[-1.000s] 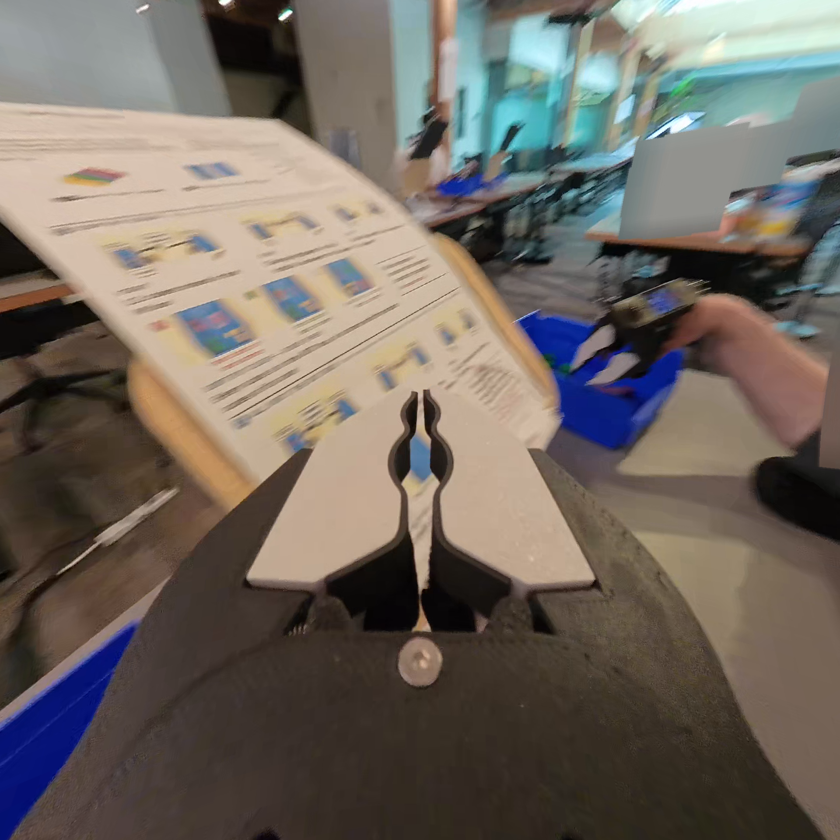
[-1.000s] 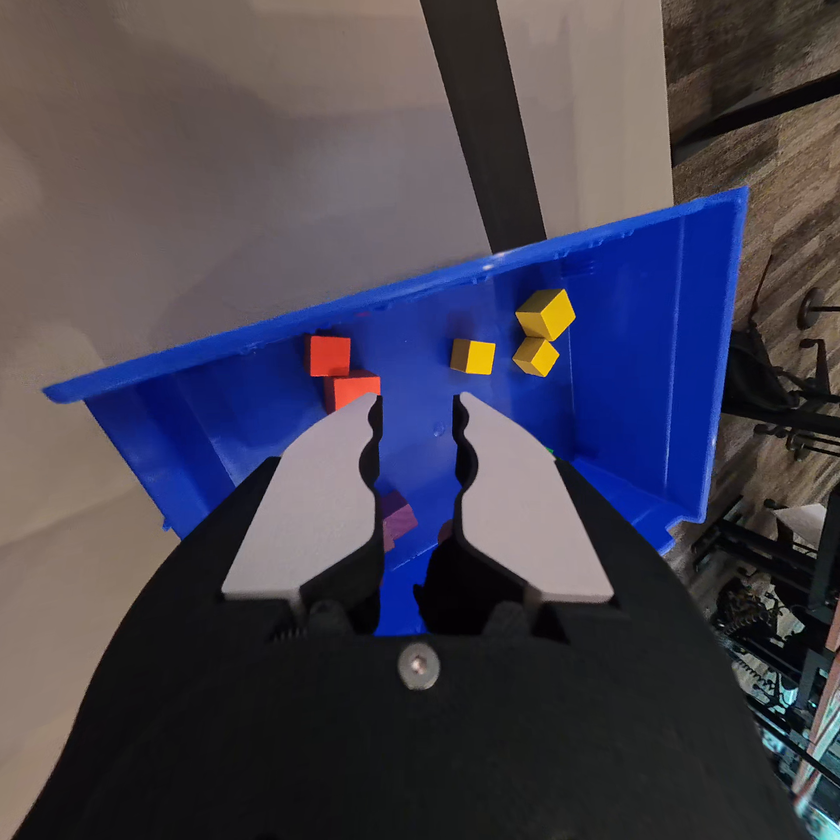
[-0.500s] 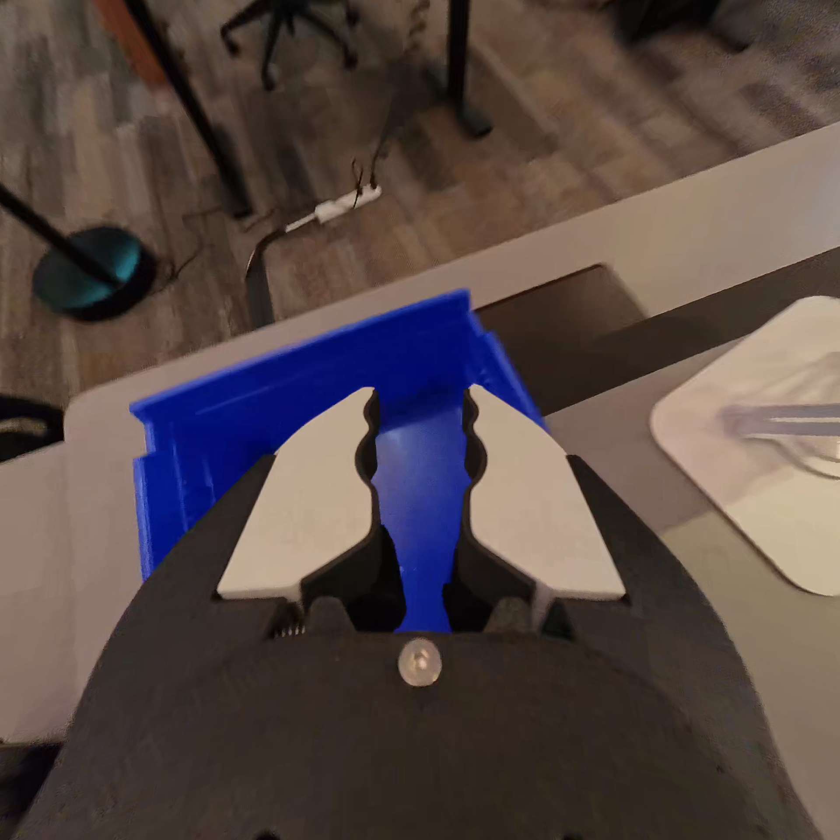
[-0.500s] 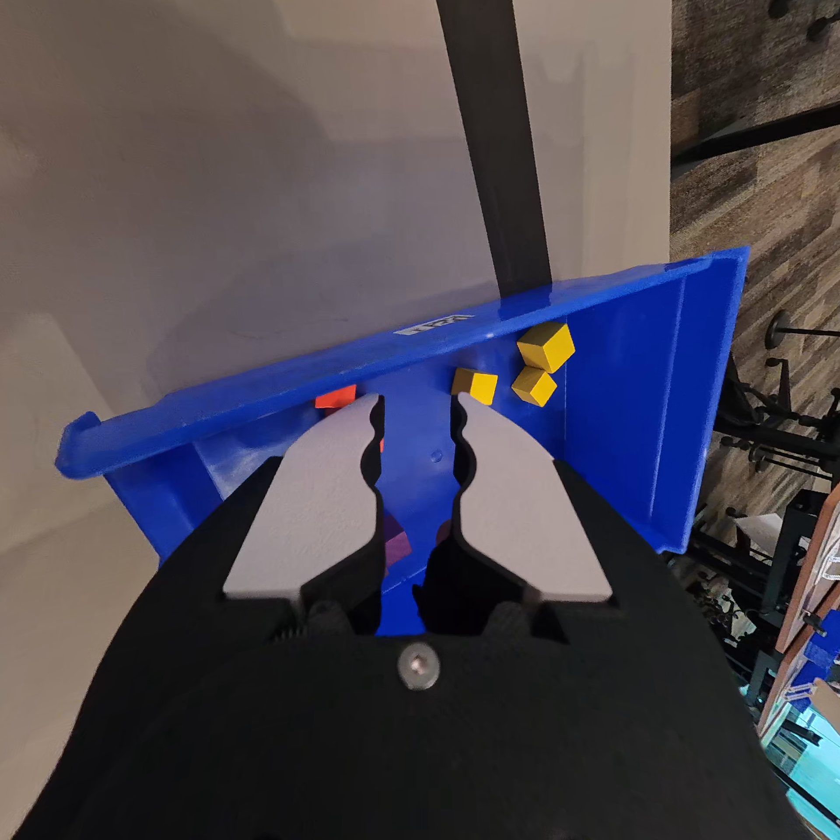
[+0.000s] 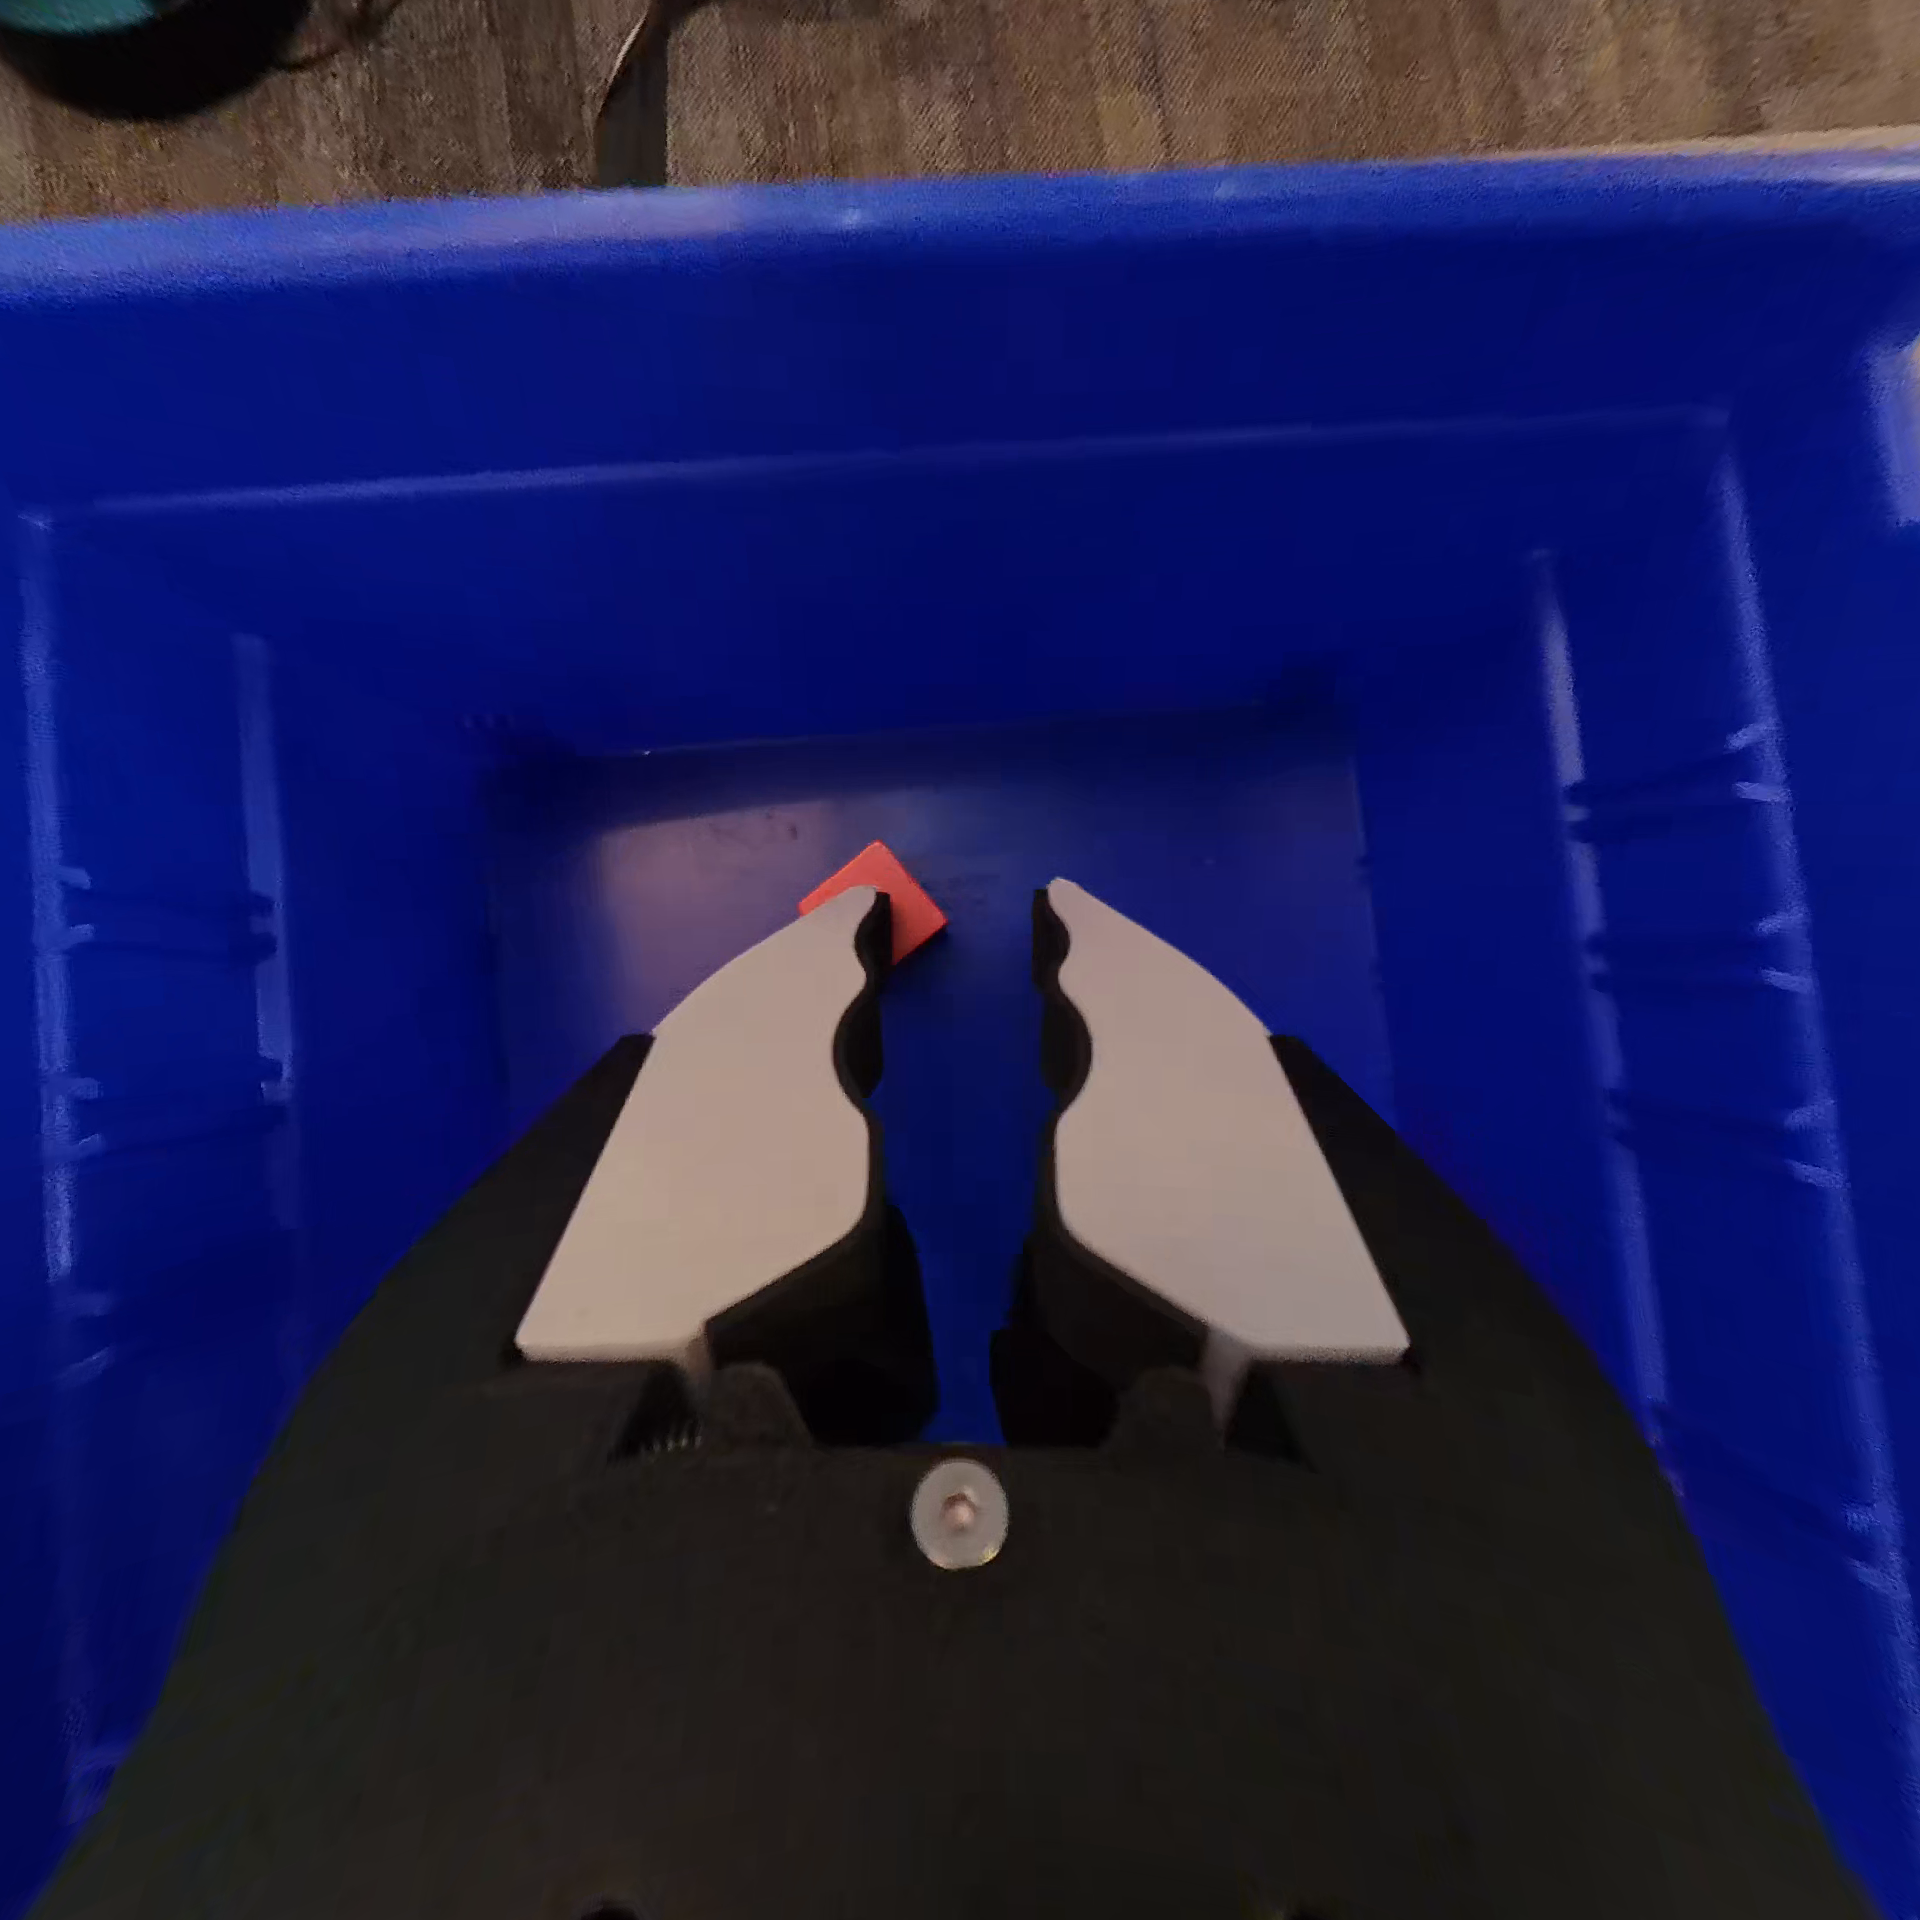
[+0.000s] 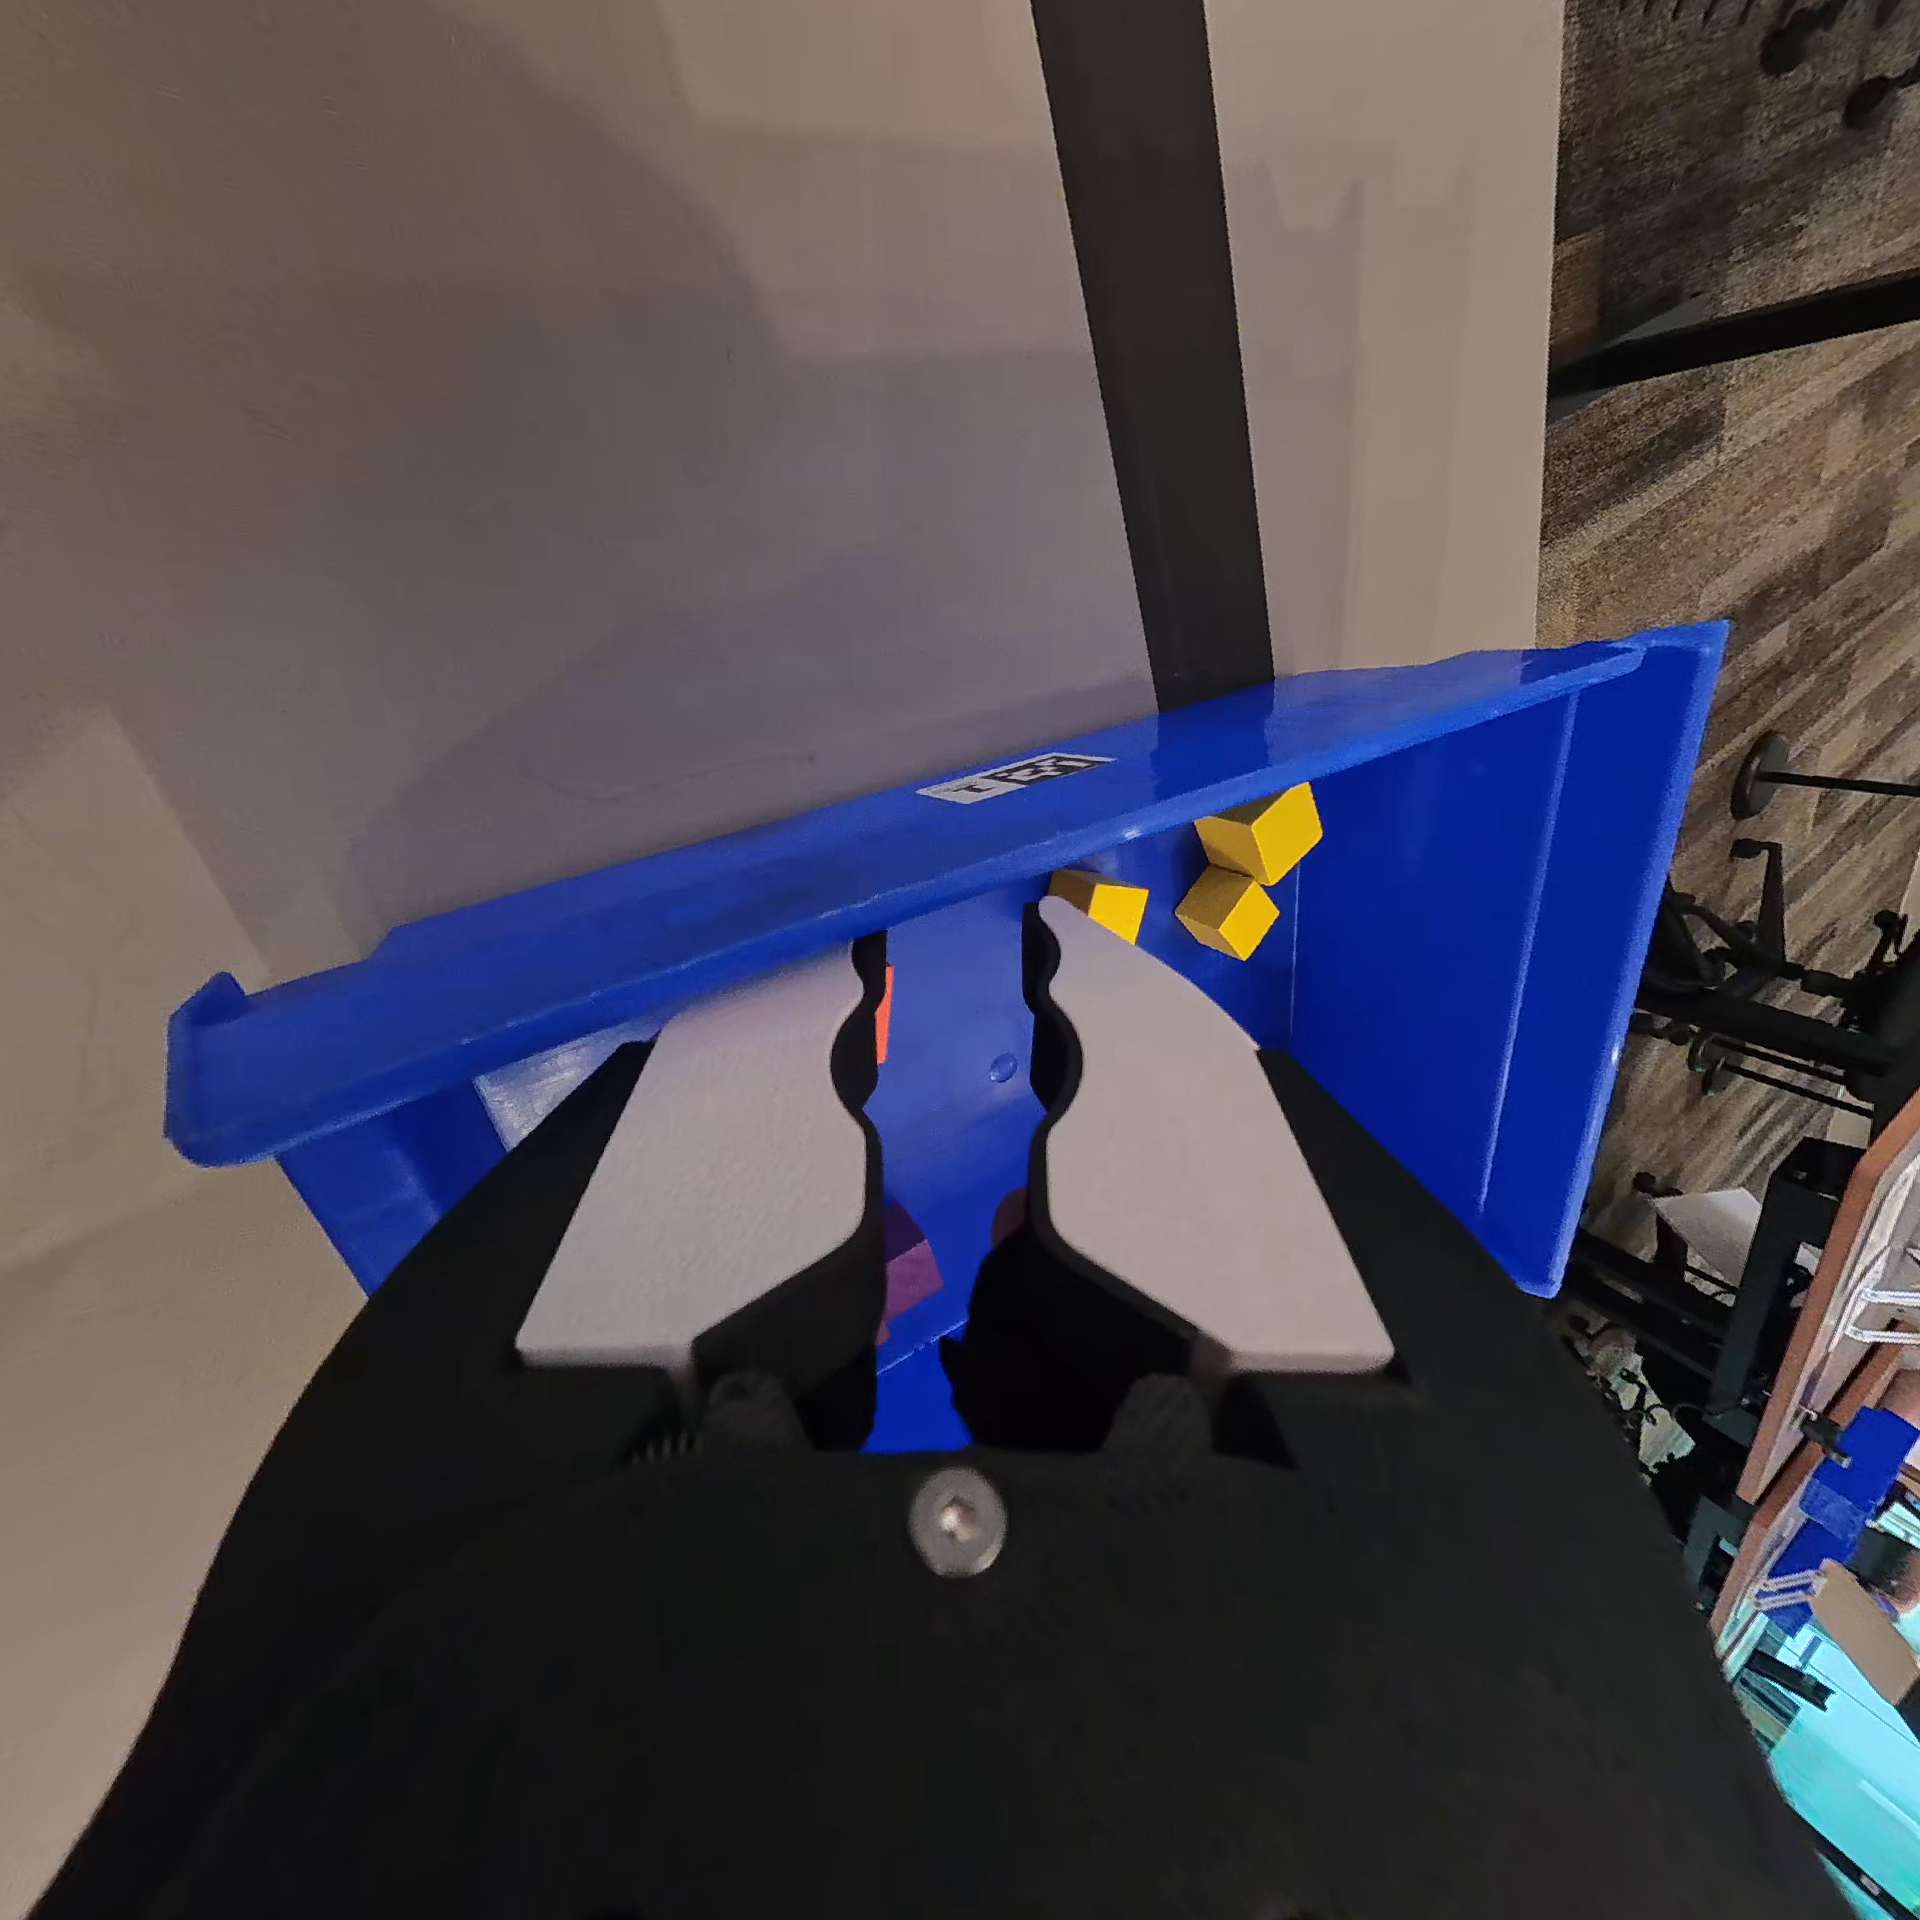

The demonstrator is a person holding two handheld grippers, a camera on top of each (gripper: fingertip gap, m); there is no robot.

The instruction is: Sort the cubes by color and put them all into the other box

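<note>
Here we had the left gripper [image 5: 956,904] open inside a blue box [image 5: 935,332], a red cube [image 5: 894,899] lying on the floor at its left fingertip, not gripped. Our right gripper [image 6: 951,935], open and empty, hung over the other box [image 6: 1455,935] near three yellow cubes [image 6: 1231,909]. We judged that centring each cube between the pads before squeezing mattered most.

Left wrist view: one cube [image 5: 881,902] on box floor [image 5: 1143,883], frame ctr, just beyond left fingertip [image 5: 847,914]. Right wrist view: second box [image 6: 1455,935] at ctr-right on table [image 6: 520,520]; three cubes [image 6: 1236,878] inside, upper-right corner.
</note>
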